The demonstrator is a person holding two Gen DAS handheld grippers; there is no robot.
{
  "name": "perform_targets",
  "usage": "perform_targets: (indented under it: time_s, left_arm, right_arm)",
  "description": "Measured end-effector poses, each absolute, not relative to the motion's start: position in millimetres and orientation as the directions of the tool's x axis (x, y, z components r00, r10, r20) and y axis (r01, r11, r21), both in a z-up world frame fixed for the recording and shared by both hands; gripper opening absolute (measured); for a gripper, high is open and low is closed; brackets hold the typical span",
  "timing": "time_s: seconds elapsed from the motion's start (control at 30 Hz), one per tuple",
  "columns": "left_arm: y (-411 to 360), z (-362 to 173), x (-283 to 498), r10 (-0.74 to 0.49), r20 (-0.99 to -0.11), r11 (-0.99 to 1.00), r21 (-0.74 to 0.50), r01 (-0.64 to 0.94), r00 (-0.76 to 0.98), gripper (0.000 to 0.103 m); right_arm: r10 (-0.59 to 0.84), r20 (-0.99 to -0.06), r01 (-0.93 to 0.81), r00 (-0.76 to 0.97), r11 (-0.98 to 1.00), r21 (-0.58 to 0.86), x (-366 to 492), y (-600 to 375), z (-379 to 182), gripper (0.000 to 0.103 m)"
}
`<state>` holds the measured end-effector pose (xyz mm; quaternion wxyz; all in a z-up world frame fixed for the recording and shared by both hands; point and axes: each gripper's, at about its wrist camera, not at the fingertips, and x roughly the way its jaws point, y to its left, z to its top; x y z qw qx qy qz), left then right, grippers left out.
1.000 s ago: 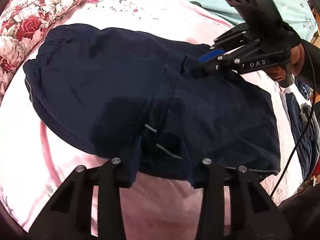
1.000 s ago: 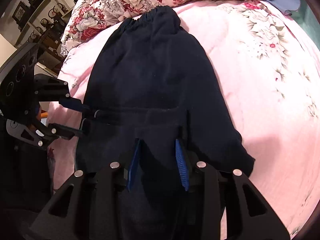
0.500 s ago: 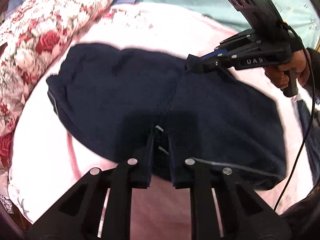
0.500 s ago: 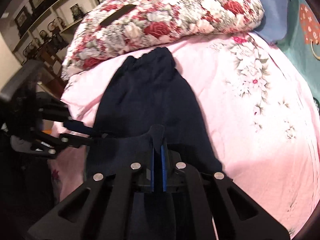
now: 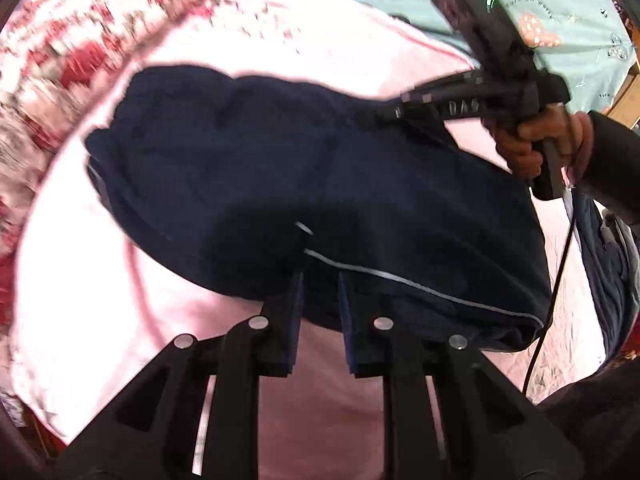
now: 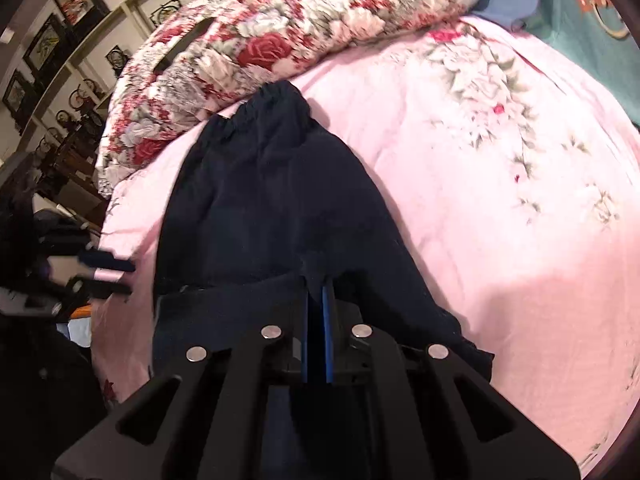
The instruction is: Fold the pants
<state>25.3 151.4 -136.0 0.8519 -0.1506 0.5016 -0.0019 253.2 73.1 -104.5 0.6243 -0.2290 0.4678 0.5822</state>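
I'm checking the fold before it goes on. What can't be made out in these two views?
- Pants hem end: right wrist view, hidden behind the right gripper.
- Floral quilt: left wrist view, blurred.
- Left gripper grip: its own fingers and shadow cover the cloth edge.

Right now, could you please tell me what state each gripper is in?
Left gripper: closed on the near edge of the navy pants.
Right gripper: closed on the pants' fabric.
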Motion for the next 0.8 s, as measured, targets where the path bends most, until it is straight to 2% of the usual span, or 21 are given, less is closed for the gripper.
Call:
perform_targets:
  time_s: [0.2,0.3,0.37,0.43,0.6,0.67,0.8]
  left_arm:
    - [170.9,-145.4,34.3,-0.291,-0.815,0.855,-0.456,-0.245,0.501,0.020]
    - [174.1,-142.9,33.1,-0.326,-0.805,0.830,-0.495,-0.257,0.496,0.027]
    - [168.8,-142.3,30.4,-0.340,-0.807,0.832,-0.498,-0.247,0.482,0.040]
    - [162.4,-145.6,30.6,-0.350,-0.810,0.830,-0.501,-0.246,0.470,0.041]
    - [165.7,-151.0,42.8,-0.355,-0.796,0.797,-0.532,-0.286,0.491,0.040]
    - [168.6,-154.3,46.5,-0.347,-0.797,0.790,-0.533,-0.305,0.494,0.030]
    - [169.3,-151.1,42.3,-0.311,-0.802,0.799,-0.511,-0.317,0.510,0.018]
  right_arm:
    - [0.510,-0.854,-0.932,-0.105,0.249,0.264,253.9,69.2,-107.2,0.006]
    - [0.506,-0.857,-0.931,-0.103,0.254,0.262,254.8,67.2,-106.9,0.006]
    - [0.506,-0.857,-0.931,-0.102,0.254,0.261,254.2,67.0,-106.7,0.006]
    - [0.508,-0.855,-0.930,-0.105,0.253,0.265,254.1,66.6,-106.6,0.006]
    - [0.508,-0.855,-0.930,-0.106,0.253,0.265,254.4,66.3,-107.9,0.006]
    - [0.507,-0.855,-0.931,-0.106,0.251,0.264,254.2,65.8,-107.6,0.006]
    - [0.510,-0.853,-0.931,-0.109,0.248,0.267,255.3,63.7,-106.0,0.006]
